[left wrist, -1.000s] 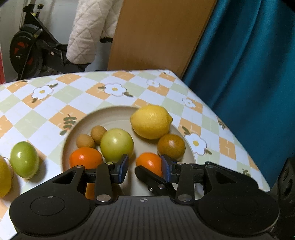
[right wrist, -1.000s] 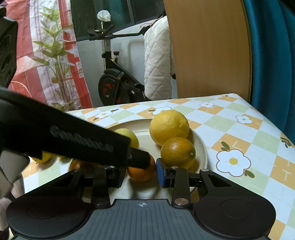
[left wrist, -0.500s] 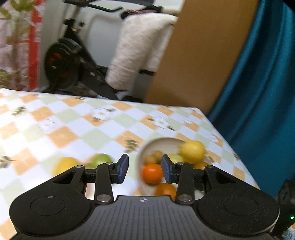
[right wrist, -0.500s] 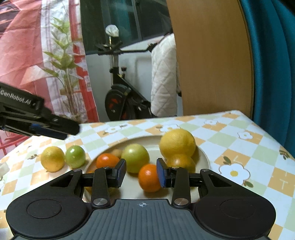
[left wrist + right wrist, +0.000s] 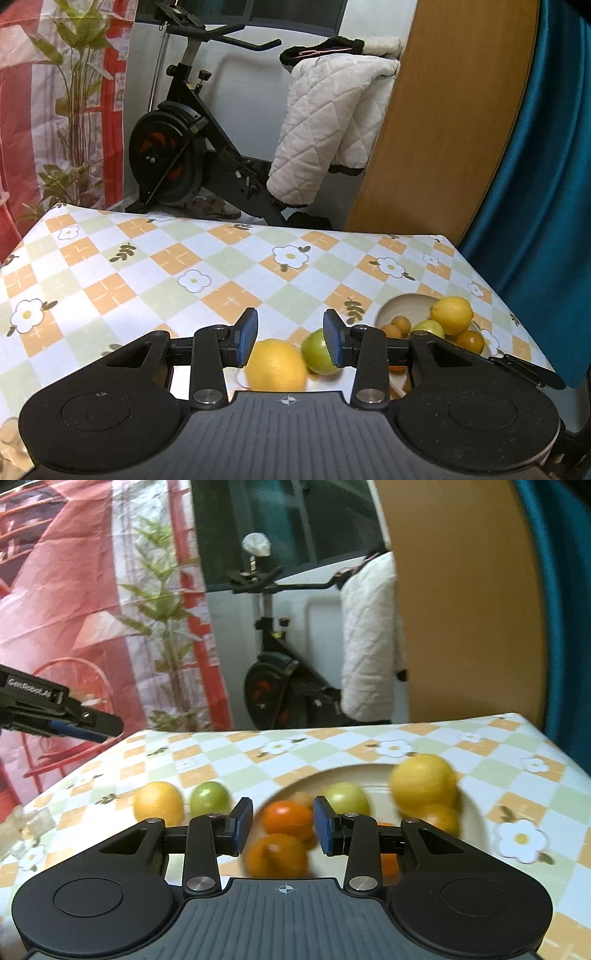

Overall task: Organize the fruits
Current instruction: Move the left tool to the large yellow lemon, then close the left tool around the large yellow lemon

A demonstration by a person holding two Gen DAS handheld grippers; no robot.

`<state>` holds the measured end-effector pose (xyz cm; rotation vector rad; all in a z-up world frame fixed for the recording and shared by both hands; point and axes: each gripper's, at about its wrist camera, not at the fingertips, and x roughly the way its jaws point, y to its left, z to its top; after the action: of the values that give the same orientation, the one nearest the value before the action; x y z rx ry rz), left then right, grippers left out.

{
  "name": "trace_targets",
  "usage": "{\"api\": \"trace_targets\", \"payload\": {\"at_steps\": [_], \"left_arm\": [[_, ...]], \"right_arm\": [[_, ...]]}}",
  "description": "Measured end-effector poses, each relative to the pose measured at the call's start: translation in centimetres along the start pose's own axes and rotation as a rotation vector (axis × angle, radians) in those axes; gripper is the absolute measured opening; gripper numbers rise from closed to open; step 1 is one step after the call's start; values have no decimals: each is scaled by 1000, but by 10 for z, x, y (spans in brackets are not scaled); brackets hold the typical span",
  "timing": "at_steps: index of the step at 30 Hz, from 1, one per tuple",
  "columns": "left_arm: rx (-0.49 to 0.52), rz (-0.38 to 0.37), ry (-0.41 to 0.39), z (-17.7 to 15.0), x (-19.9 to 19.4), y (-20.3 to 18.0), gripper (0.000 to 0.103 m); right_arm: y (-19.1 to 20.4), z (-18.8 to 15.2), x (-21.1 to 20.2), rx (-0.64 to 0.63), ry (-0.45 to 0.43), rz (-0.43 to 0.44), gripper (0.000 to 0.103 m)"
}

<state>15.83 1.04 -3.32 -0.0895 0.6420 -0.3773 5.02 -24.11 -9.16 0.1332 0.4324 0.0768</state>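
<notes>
Two fruits [image 5: 275, 365] beside crowded plate [image 5: 399, 302]

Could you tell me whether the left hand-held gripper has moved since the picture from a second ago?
Yes. The left hand-held gripper has pulled away from the plate toward the two fruits lying on the tablecloth, the yellow fruit now between its open jaws.

A lived-in home room: a black exercise bike [image 5: 177, 155] draped with a white quilted jacket [image 5: 325, 122], a leafy green houseplant [image 5: 74, 110], teal curtain [image 5: 535, 184], and a flower-patterned checked worktop [image 5: 184, 266]
</notes>
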Motion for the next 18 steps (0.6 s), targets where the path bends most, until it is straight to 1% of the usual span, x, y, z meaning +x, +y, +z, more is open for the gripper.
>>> {"api": "trace_targets", "payload": {"at_steps": [4, 8, 12, 13, 15, 16, 17, 18], "left_arm": [[8, -15, 12, -3, 2, 11, 42], [-18, -39, 28, -9, 13, 21, 42], [-49, -69, 55, -17, 25, 26, 42], [-53, -74, 61, -18, 28, 27, 42], [-62, -87, 72, -20, 34, 29, 42], [-65, -94, 77, -20, 36, 30, 44], [-69, -103, 81, -20, 39, 31, 49], [-72, -109, 84, -21, 42, 31, 50]], "right_arm": [[28, 4, 15, -32, 27, 58, 34], [60, 6, 35, -79, 57, 104, 34], [83, 6, 51, -118, 80, 122, 34], [88, 5, 55, -122, 86, 125, 35], [95, 5, 62, -120, 100, 127, 41], [97, 5, 65, -115, 109, 128, 43], [99, 4, 68, -109, 117, 129, 44], [99, 4, 71, -102, 125, 132, 44]]}}
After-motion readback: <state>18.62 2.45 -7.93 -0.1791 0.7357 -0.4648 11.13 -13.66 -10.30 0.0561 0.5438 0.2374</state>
